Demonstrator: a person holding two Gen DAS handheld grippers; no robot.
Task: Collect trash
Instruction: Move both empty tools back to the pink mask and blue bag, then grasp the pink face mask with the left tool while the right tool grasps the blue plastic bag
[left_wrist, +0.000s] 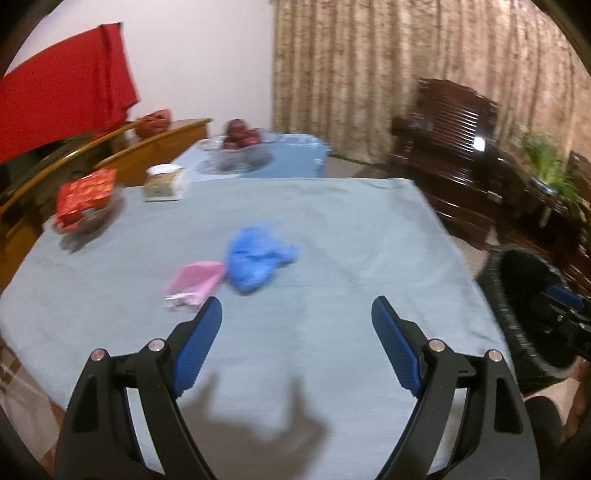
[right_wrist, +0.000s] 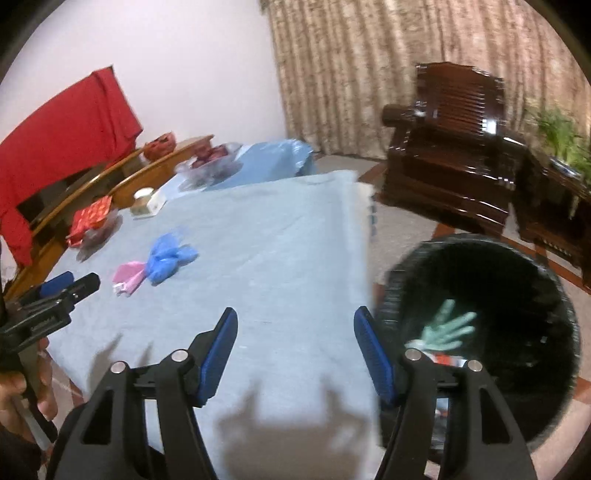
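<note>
While both claws, left gripper (left_wrist: 296, 314) and right gripper (right_wrist: 294, 325), gape empty, blue bag (left_wrist: 258, 258) and pink wrapper (left_wrist: 194, 282) lie mid-table (left_wrist: 332, 229), bin (right_wrist: 517, 288) beside its right edge.

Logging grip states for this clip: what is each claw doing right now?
Left claw: open, holding nothing, above the light blue tablecloth.
Right claw: open, holding nothing.

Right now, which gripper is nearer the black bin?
Right. The right gripper hangs over the table edge beside the black bin; the left gripper is further over the table.
</note>
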